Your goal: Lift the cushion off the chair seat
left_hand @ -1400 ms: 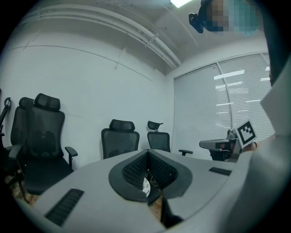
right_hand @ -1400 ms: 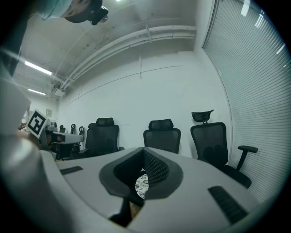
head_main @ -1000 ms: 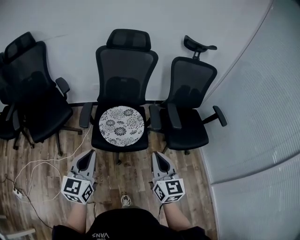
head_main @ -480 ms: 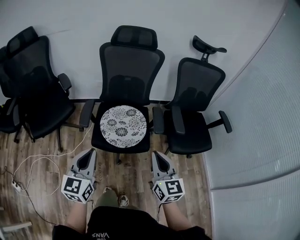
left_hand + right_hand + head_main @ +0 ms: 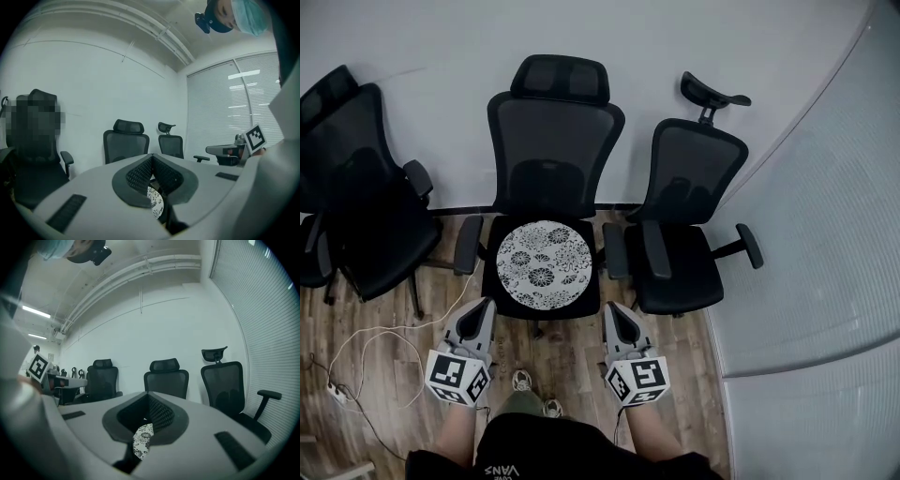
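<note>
A round white cushion (image 5: 547,264) with a black flower print lies flat on the seat of the middle black office chair (image 5: 553,141). My left gripper (image 5: 484,307) is shut and empty, just short of the seat's front left corner. My right gripper (image 5: 612,311) is shut and empty too, off the front right corner. Both point at the chair, apart from it. In the left gripper view a sliver of the cushion (image 5: 155,202) shows below the closed tips (image 5: 152,156). The right gripper view likewise shows the cushion (image 5: 141,440) under its tips (image 5: 147,394).
Two more black office chairs flank the middle one, one on the left (image 5: 370,211) and one on the right (image 5: 684,220). A white cable (image 5: 370,333) and a power strip (image 5: 337,391) lie on the wood floor at left. A wall stands behind, window blinds (image 5: 825,234) at right.
Both grippers have come closer to the middle chair, staying shut. The cushion has not shifted on the seat.
</note>
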Tool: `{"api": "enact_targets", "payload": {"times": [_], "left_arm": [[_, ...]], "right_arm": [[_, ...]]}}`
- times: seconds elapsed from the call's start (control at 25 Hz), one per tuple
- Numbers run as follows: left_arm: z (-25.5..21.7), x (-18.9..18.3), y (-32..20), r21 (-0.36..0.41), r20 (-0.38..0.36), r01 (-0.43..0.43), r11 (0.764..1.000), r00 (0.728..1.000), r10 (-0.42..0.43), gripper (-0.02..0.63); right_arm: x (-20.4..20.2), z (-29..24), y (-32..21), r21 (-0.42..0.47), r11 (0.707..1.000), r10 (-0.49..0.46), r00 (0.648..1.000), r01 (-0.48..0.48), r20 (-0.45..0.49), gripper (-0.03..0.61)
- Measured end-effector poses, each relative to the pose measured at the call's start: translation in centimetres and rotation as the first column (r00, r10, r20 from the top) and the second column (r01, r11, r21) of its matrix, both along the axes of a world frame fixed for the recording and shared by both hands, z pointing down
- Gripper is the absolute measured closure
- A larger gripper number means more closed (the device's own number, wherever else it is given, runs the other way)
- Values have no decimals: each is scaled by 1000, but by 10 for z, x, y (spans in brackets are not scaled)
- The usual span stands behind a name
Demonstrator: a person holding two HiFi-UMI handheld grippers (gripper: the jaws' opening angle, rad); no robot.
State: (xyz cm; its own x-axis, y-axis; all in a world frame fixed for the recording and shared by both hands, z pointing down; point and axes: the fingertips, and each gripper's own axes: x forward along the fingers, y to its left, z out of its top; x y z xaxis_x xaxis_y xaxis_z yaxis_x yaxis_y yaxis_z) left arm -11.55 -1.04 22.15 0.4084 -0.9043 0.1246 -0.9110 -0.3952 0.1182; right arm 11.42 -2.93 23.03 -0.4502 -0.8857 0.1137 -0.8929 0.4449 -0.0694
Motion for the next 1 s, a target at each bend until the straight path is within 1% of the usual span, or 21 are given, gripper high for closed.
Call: {"api": "enact_targets", "payload": {"times": [0.28, 0.6, 0.8, 1.0], "left_arm": [[-5, -19, -43, 2, -2, -49, 999, 999, 49, 603], [-5, -39, -77, 18, -1, -97, 995, 995, 97, 603], [4, -37, -93, -2, -3, -120, 993, 993, 120, 603], [6, -34, -120, -10, -2, -113, 994, 994, 113, 603]], "right_arm": [[-19, -7, -34, 14, 999, 53, 999, -53, -3, 562], [-36, -14, -57, 38, 994, 102, 995, -102, -6, 561], [-35, -9, -71, 26, 993, 112, 994, -112, -13, 561], [-33, -8, -100, 25, 994, 105, 994, -104, -12, 562]]}}
